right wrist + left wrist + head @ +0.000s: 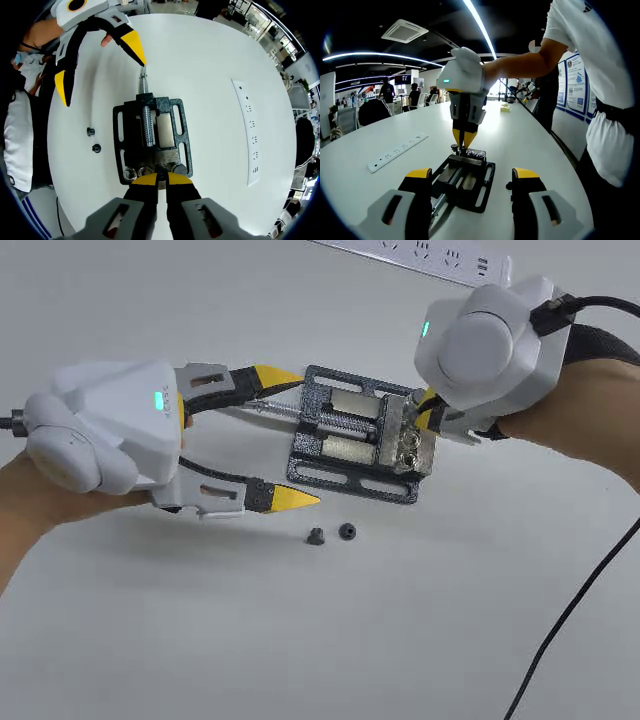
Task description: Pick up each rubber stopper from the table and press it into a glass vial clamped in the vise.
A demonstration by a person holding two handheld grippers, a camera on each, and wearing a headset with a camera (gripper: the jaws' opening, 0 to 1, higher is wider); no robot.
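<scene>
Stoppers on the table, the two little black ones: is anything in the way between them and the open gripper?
No, nothing I can see. Both stoppers lie on the bare table just past the tips of the open left gripper. The vise sits off to one side, not between them.

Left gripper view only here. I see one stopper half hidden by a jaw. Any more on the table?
Observer: Two loose stoppers lie side by side on the table, beside the vise.
Operator: Right gripper carrying anything?
Observer: Yes, the right gripper looks shut on a third stopper, at the vials in the vise.
Operator: Left gripper near the loose ones?
Observer: The left gripper is open; one jaw tip is close to them, not touching.
</scene>
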